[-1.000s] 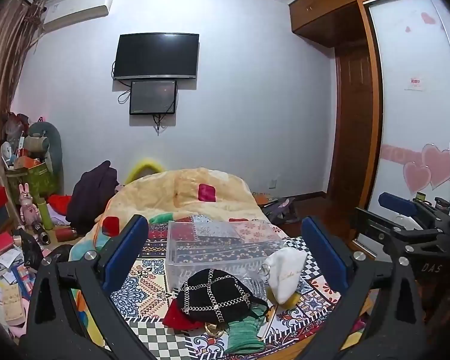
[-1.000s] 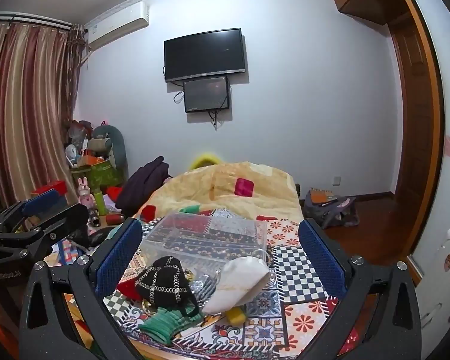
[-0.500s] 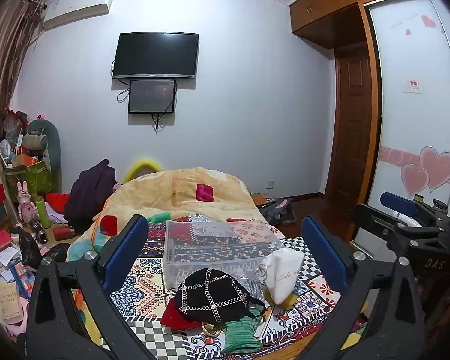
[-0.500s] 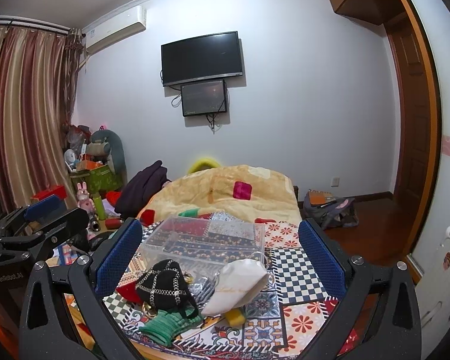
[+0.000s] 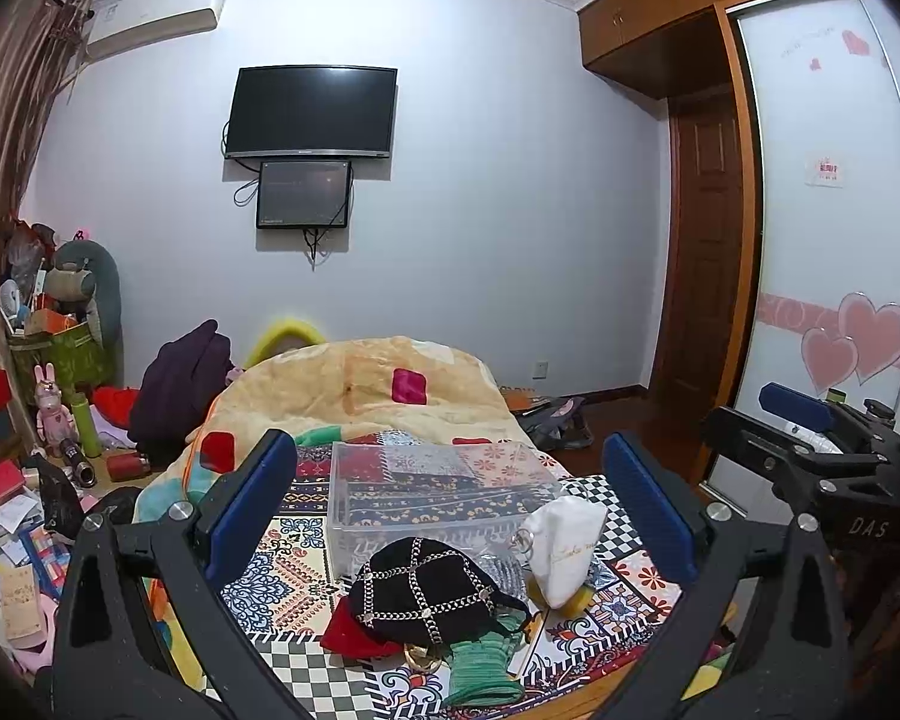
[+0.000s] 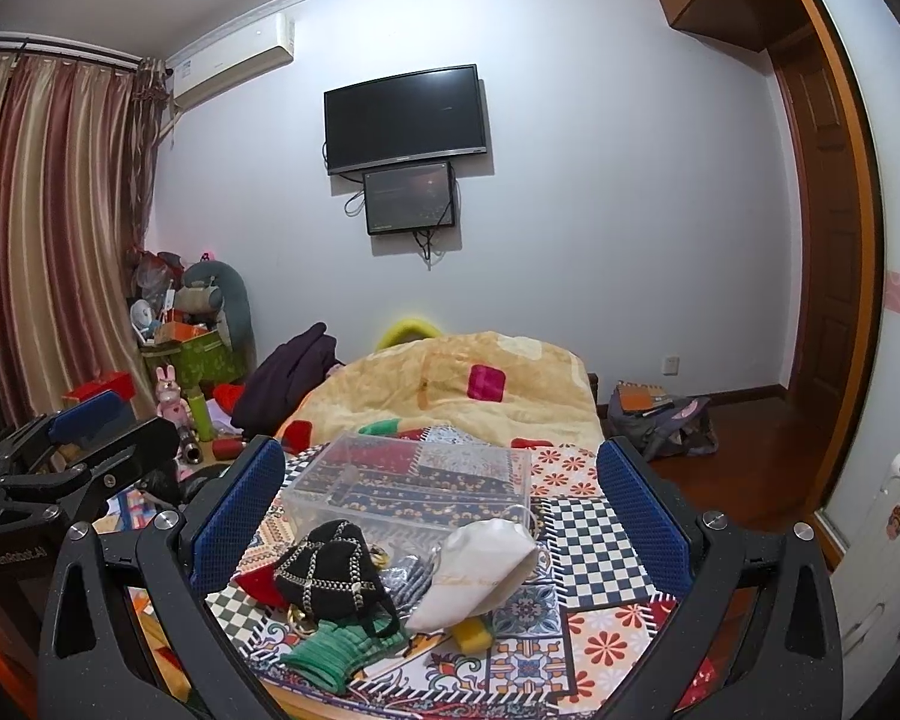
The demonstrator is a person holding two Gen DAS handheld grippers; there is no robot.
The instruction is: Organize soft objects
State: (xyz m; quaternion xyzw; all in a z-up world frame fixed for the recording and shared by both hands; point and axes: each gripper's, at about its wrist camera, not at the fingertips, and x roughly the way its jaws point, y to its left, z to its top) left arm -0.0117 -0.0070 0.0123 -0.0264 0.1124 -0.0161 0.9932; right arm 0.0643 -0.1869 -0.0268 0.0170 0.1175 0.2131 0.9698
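A heap of soft things lies on the patterned cloth in front of a clear plastic box [image 5: 432, 492] [image 6: 414, 480]: a black pouch with chain lattice [image 5: 426, 591] [image 6: 324, 570], a white pouch [image 5: 564, 546] [image 6: 480, 570], a green knit piece [image 5: 480, 669] [image 6: 336, 648], a red cloth [image 5: 345, 636] [image 6: 258, 582] and a yellow piece [image 6: 471, 630]. My left gripper [image 5: 450, 516] is open and empty, held back from the heap. My right gripper [image 6: 441, 516] is open and empty too. Each gripper shows at the edge of the other's view.
The cloth covers a table [image 6: 576, 648] at the foot of a bed with a yellow quilt [image 5: 360, 390]. Clutter, boxes and toys fill the floor at left [image 5: 42, 420]. A bag [image 6: 660, 420] lies on the wooden floor by the door. A wardrobe [image 5: 822, 300] stands at right.
Both views have shifted only slightly; the heap and box sit a touch lower and closer in frame. Both grippers stay open and nothing on the table has moved.
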